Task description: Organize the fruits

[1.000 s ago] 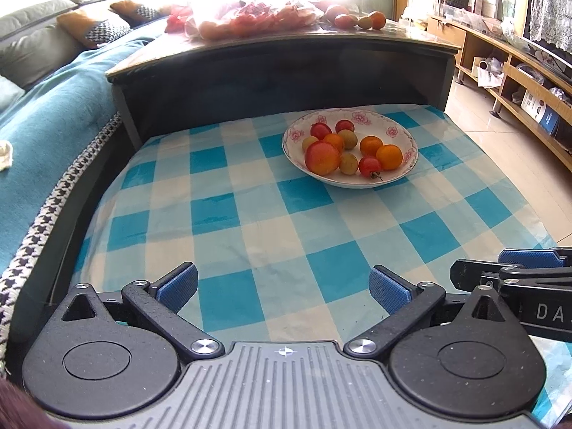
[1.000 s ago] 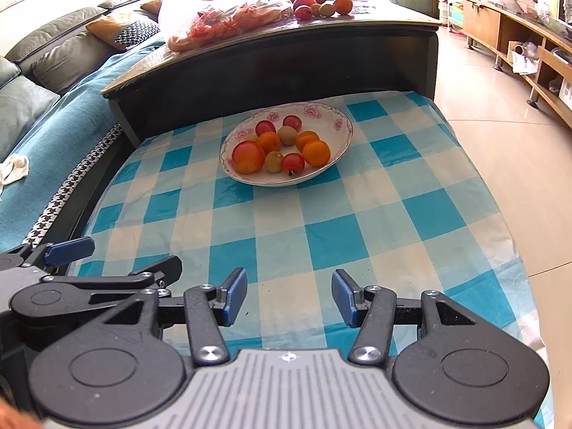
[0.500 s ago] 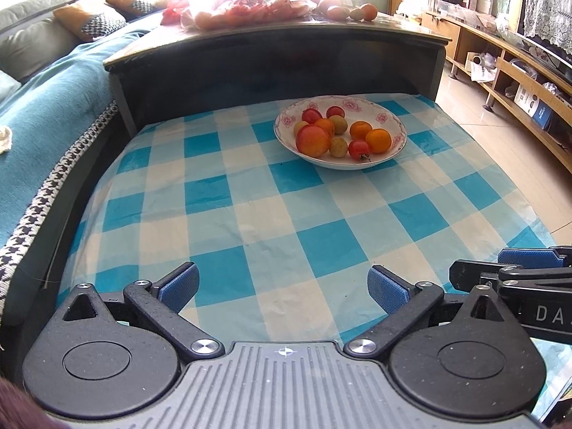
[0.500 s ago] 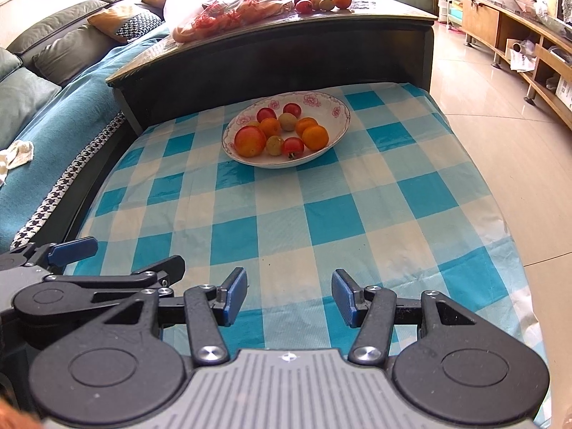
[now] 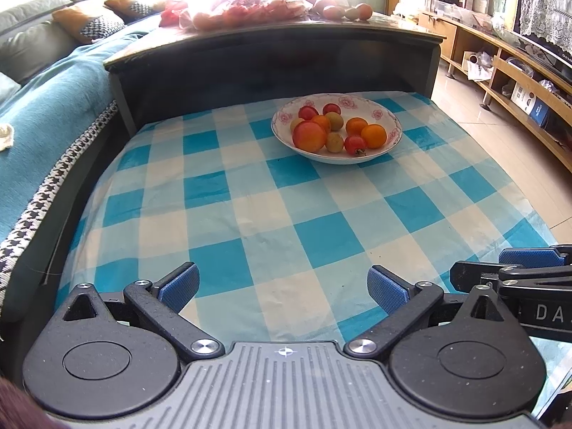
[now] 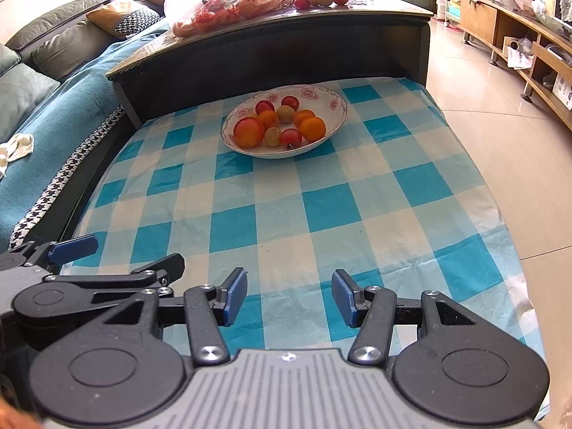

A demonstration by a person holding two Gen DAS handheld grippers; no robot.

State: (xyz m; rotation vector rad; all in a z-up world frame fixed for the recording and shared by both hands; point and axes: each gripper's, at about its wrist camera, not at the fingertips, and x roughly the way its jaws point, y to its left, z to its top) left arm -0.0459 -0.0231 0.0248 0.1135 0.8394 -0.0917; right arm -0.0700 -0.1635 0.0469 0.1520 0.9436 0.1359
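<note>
From the left wrist view, the bowl (image 5: pixel 336 132) sits in the upper middle of the frame on the checked cloth (image 5: pixel 250 214) covering the surface, and it already holds a small heap of fruit (image 5: pixel 336 130): red, orange and yellowish pieces. The cloth around it is bare, so the sorting looks largely done here. More fruit (image 5: pixel 343 10) lies loose on the higher dark ledge at the top, beside a bag I cannot read in the glare, which may be what is left. The left gripper (image 5: pixel 282 284) hangs at the bottom, jaws spread wide and holding nothing.

From the right wrist view, the bowl (image 6: pixel 286 121) appears as an oval stretched from lower left to upper right, its open mouth facing up. The right gripper (image 6: pixel 289 295) hovers at the bottom edge, well apart from the bowl, jaws parted and empty.
</note>
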